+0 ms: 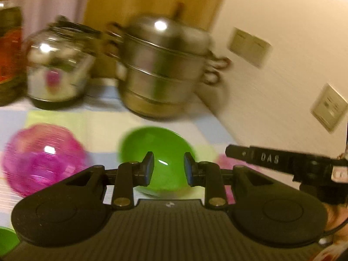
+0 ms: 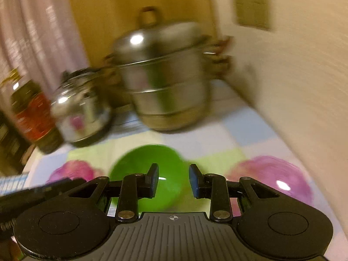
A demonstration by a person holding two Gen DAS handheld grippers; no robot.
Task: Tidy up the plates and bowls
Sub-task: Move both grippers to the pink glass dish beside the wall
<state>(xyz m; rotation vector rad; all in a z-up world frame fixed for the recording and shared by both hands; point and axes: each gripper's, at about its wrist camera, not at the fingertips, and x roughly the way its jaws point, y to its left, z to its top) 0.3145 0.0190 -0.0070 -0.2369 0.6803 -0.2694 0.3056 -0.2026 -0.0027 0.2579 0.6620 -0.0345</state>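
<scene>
A green bowl (image 1: 156, 148) sits on the checked tablecloth straight ahead of my left gripper (image 1: 168, 167), whose fingers stand apart with nothing between them. A pink ribbed bowl (image 1: 43, 158) lies to its left, a second pink piece (image 1: 226, 163) to its right, and a green rim (image 1: 6, 239) shows at the bottom left corner. In the right wrist view the same green bowl (image 2: 150, 163) lies beyond my right gripper (image 2: 173, 180), also open and empty. Pink bowls (image 2: 274, 178) (image 2: 74, 169) flank it. Both views are motion-blurred.
A tall steel steamer pot (image 1: 163, 65) and a shiny kettle (image 1: 56, 65) stand at the back of the table, an oil bottle (image 1: 8, 54) at far left. The wall with sockets (image 1: 250, 46) closes the right side. My other gripper's body (image 1: 282, 163) juts in from the right.
</scene>
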